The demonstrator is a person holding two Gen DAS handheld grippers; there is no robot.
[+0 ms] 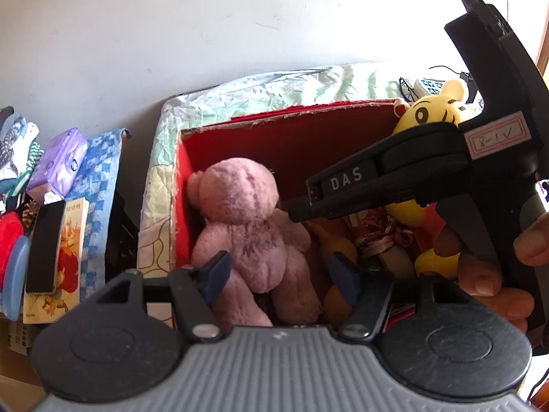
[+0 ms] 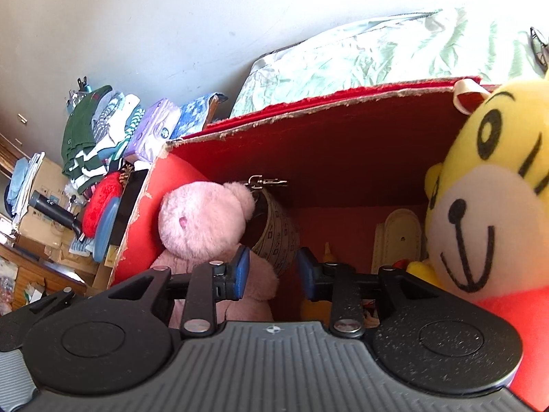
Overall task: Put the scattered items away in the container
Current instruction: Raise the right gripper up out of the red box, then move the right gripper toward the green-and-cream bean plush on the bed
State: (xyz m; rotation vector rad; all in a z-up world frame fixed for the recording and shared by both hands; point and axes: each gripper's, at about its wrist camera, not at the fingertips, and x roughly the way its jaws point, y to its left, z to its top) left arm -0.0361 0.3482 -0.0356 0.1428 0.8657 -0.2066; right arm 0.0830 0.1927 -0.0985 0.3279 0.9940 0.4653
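Bright daylight from my right. White wall glows, top right corner washed out. Inside of red box dark with shadow. Pink teddy bear sunlit, a bit fuzzy. Yellow tiger plush very near my right camera, soft. Edges bend round, corners go black.

Yellow tiger plush is cut off by right edge in right wrist view; in left wrist view its body sits mostly behind the right gripper & a hand. Pink bear: legs hidden behind left gripper's blue pads, chest lettering too blurred to read. Stuff on red box floor betw. the plushes too jumbled to ID, book title part covered by a black block
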